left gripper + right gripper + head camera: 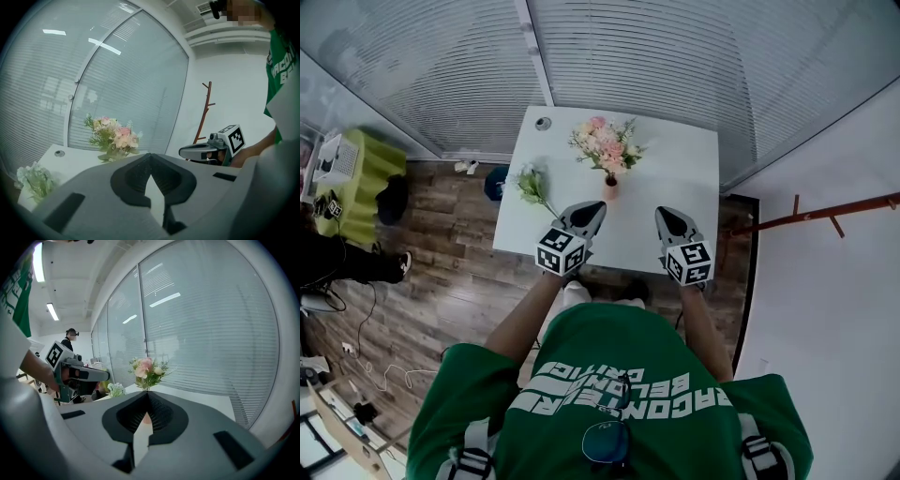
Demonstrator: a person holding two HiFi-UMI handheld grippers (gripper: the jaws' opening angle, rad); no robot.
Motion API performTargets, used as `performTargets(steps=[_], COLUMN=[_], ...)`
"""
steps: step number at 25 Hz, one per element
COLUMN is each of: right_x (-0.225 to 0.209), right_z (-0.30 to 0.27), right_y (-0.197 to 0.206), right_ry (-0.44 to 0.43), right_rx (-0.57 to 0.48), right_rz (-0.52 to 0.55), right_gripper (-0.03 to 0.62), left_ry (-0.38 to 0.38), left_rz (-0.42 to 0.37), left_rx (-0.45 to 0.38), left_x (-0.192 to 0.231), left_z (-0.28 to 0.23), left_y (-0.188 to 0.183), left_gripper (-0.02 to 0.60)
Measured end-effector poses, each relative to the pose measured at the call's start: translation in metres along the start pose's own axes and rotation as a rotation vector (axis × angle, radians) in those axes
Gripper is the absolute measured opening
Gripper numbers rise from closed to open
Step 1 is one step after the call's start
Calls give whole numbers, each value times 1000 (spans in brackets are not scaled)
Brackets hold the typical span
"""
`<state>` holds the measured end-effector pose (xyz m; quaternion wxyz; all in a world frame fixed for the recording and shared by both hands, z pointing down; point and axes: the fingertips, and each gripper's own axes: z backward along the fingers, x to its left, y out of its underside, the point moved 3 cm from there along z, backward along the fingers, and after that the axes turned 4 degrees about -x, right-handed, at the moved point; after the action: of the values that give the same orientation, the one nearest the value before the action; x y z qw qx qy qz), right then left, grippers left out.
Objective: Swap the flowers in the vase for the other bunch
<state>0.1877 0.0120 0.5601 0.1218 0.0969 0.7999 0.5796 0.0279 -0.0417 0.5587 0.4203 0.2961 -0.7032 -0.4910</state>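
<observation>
A pink and cream bouquet (pixel 605 147) stands in a small brown vase (pixel 610 182) at the middle of the white table (pixel 694 169). The other bunch (pixel 531 184), white and green, lies flat near the table's left edge. Both grippers hover over the near edge, short of the vase. My left gripper (pixel 592 206) sits just left of the vase and my right gripper (pixel 665 213) to its right. Both are shut and hold nothing. The left gripper view shows its jaws (pixel 150 157) meeting, with the bouquet (pixel 114 136) ahead and the white bunch (pixel 35 180) at left. In the right gripper view the closed tips (pixel 147 394) point at the bouquet (pixel 146 370).
Glass walls with blinds (pixel 675 66) close off the far side of the table. A small round fitting (pixel 544 123) sits at the table's far left corner. A wooden coat rack (pixel 825 217) stands at the right, a green cabinet (pixel 356 183) at the left. Another person (pixel 70 336) stands in the background.
</observation>
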Motion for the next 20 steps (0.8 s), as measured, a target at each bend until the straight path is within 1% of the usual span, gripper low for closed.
performTargets(steps=[20], right_x=[-2], right_z=[-4], right_y=[4], right_ry=[-15], right_rx=[8], right_rz=[-1], right_gripper=[12], left_ry=[-7], left_rz=[-11], left_rx=[4], left_x=[1], left_z=[-4], left_y=[0], left_gripper=[8])
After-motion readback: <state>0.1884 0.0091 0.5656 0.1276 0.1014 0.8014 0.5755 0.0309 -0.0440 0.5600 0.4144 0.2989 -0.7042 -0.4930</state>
